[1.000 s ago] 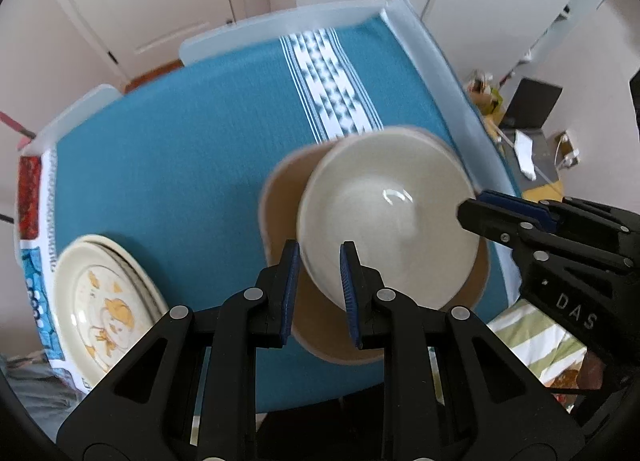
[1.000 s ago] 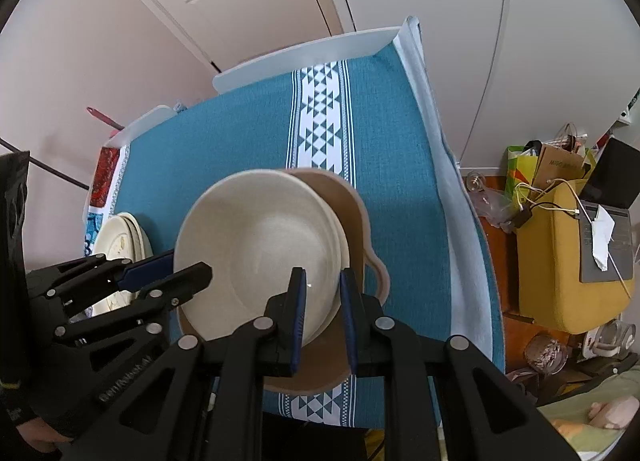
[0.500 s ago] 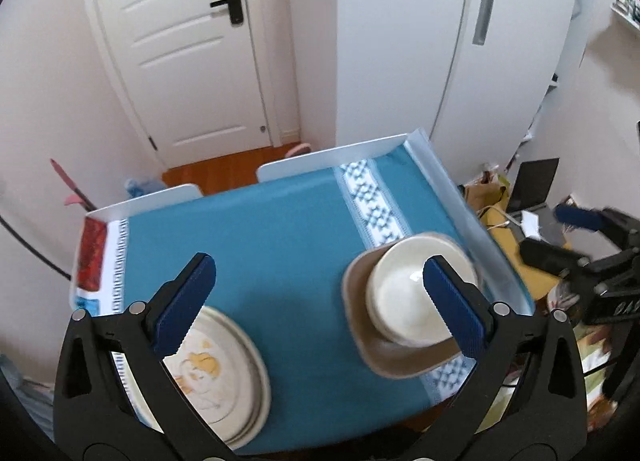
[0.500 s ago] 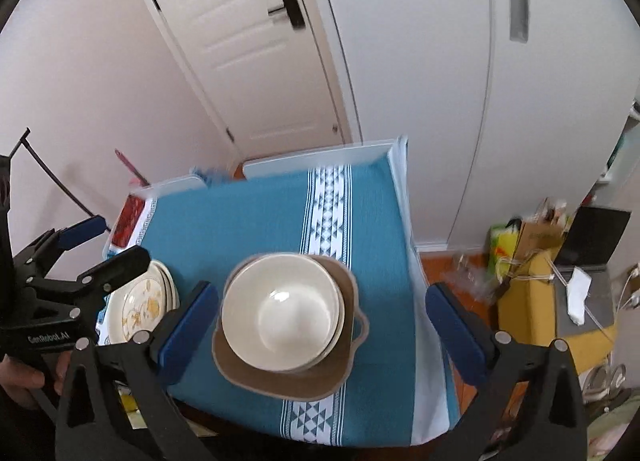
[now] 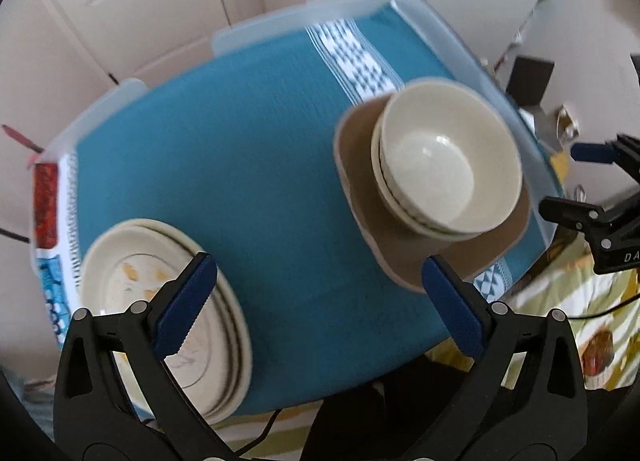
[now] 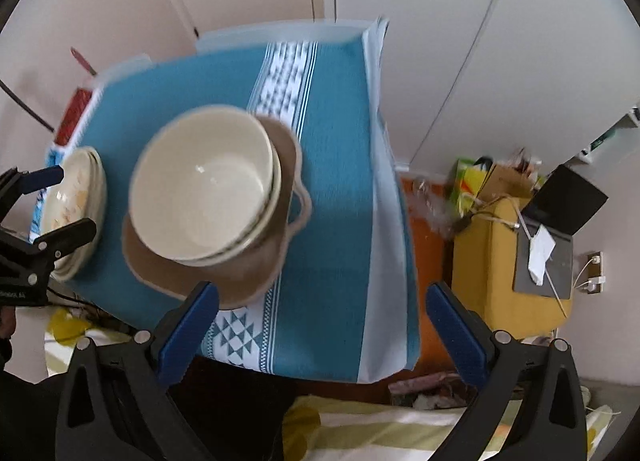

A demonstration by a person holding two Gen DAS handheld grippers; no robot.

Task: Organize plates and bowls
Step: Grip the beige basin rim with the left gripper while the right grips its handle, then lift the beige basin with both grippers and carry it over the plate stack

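Left wrist view looks down on a table (image 5: pixel 256 165) covered by a teal tablecloth (image 5: pixel 280 197) with a white patterned band running across it; the left gripper (image 5: pixel 320 309) hangs above the near edge with its blue-padded jaws spread wide apart and nothing between them; a stack of cream bowls (image 5: pixel 448 165), nested one inside another, sits on a tan mat (image 5: pixel 404 253) by the table's right edge, toward the near right corner; a stack of cream plates (image 5: pixel 160 301) with a faint orange print lies at the near left corner, partly behind the left finger (image 5: pixel 184 309); the two stacks are well apart; the right gripper (image 5: pixel 576 181) shows past the right edge of the table, its jaws open and empty; the whole frame is somewhat blurred.

Right wrist view shows the same table (image 6: pixel 384 181) from its near right side; the right gripper (image 6: pixel 320 329) hovers over the near edge, jaws held wide apart and gripping nothing; the stack of cream bowls (image 6: pixel 204 189) rests on the tan mat (image 6: pixel 256 269), which has a looped handle on its right side; the stack of cream plates (image 6: pixel 76 201) lies just left of the mat at the table's left edge; the left gripper (image 6: pixel 44 201) reaches in from the left over the plates, jaws apart and empty; a yellow piece of furniture (image 6: pixel 488 261) carrying a laptop (image 6: pixel 548 245) stands on the floor to the right of the table.
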